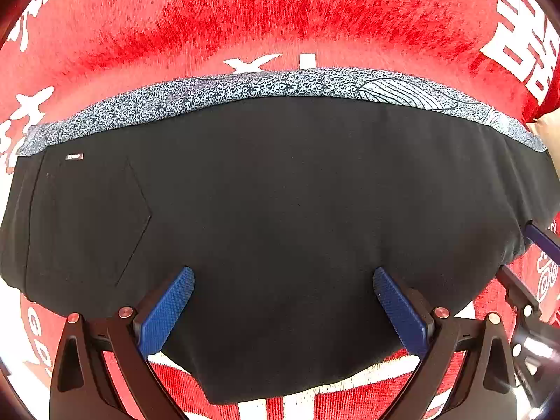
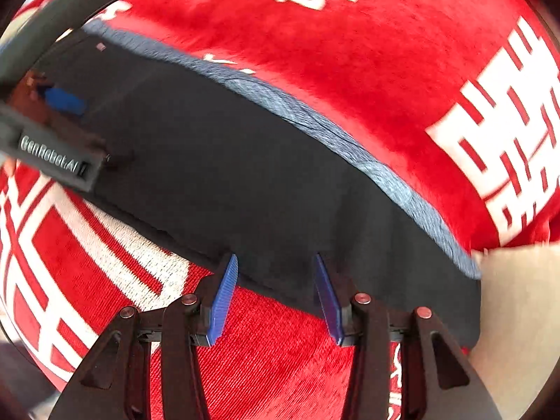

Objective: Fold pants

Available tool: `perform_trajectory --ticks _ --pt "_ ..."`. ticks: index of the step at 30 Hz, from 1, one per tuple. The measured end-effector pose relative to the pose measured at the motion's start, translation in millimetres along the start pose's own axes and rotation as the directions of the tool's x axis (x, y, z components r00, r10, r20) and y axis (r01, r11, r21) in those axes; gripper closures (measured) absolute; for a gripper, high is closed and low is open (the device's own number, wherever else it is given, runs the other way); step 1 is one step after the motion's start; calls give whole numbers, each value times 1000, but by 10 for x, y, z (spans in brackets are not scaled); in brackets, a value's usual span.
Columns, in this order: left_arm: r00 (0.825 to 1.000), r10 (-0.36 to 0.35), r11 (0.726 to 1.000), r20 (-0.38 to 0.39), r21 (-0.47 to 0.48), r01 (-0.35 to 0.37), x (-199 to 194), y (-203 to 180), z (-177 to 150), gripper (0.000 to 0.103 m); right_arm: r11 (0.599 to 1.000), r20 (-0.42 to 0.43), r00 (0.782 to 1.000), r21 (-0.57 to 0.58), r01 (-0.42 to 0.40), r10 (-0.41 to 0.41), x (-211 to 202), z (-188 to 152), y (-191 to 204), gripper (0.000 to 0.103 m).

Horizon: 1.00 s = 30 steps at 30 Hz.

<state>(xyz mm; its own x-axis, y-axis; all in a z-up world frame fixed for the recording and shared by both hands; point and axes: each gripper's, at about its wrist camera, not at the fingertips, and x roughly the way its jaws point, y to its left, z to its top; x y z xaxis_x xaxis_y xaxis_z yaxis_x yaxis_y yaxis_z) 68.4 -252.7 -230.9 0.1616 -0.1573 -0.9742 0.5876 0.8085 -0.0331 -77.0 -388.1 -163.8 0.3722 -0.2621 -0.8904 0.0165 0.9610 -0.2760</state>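
Black pants (image 1: 280,210) lie folded flat on a red blanket (image 1: 245,10), a speckled grey strip (image 1: 245,85) showing along their far edge. The left gripper (image 1: 283,276) hovers over the near edge, fingers spread wide, holding nothing. The right gripper (image 2: 274,262) sits at the pants' near hem, fingers also apart and empty. To fold well, each should probably pinch the near edge through all layers, then lift evenly so the edges meet.

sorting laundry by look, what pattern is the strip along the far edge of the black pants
The strip on the black folded pants is black-and-white speckled print with leaf outlines, clearest in the left wrist view.
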Motion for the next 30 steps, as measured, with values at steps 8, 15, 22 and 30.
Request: perform_trajectory --ticks 8,15,22,30 --pt "1000 4 1000 3 -5 -4 23 4 11 0 995 25 999 -101 24 -22 -18 -74 216 54" --pt "999 19 1000 -34 -6 -19 9 -7 97 0 993 -26 995 77 -94 96 15 122 -113 93" --pt "999 31 999 -17 30 -30 -18 -71 -13 0 998 -57 996 15 -66 67 50 -186 113 88" --pt "1000 8 999 16 53 -9 -215 -303 343 0 869 -14 989 481 -120 145 -135 -369 -875 51"
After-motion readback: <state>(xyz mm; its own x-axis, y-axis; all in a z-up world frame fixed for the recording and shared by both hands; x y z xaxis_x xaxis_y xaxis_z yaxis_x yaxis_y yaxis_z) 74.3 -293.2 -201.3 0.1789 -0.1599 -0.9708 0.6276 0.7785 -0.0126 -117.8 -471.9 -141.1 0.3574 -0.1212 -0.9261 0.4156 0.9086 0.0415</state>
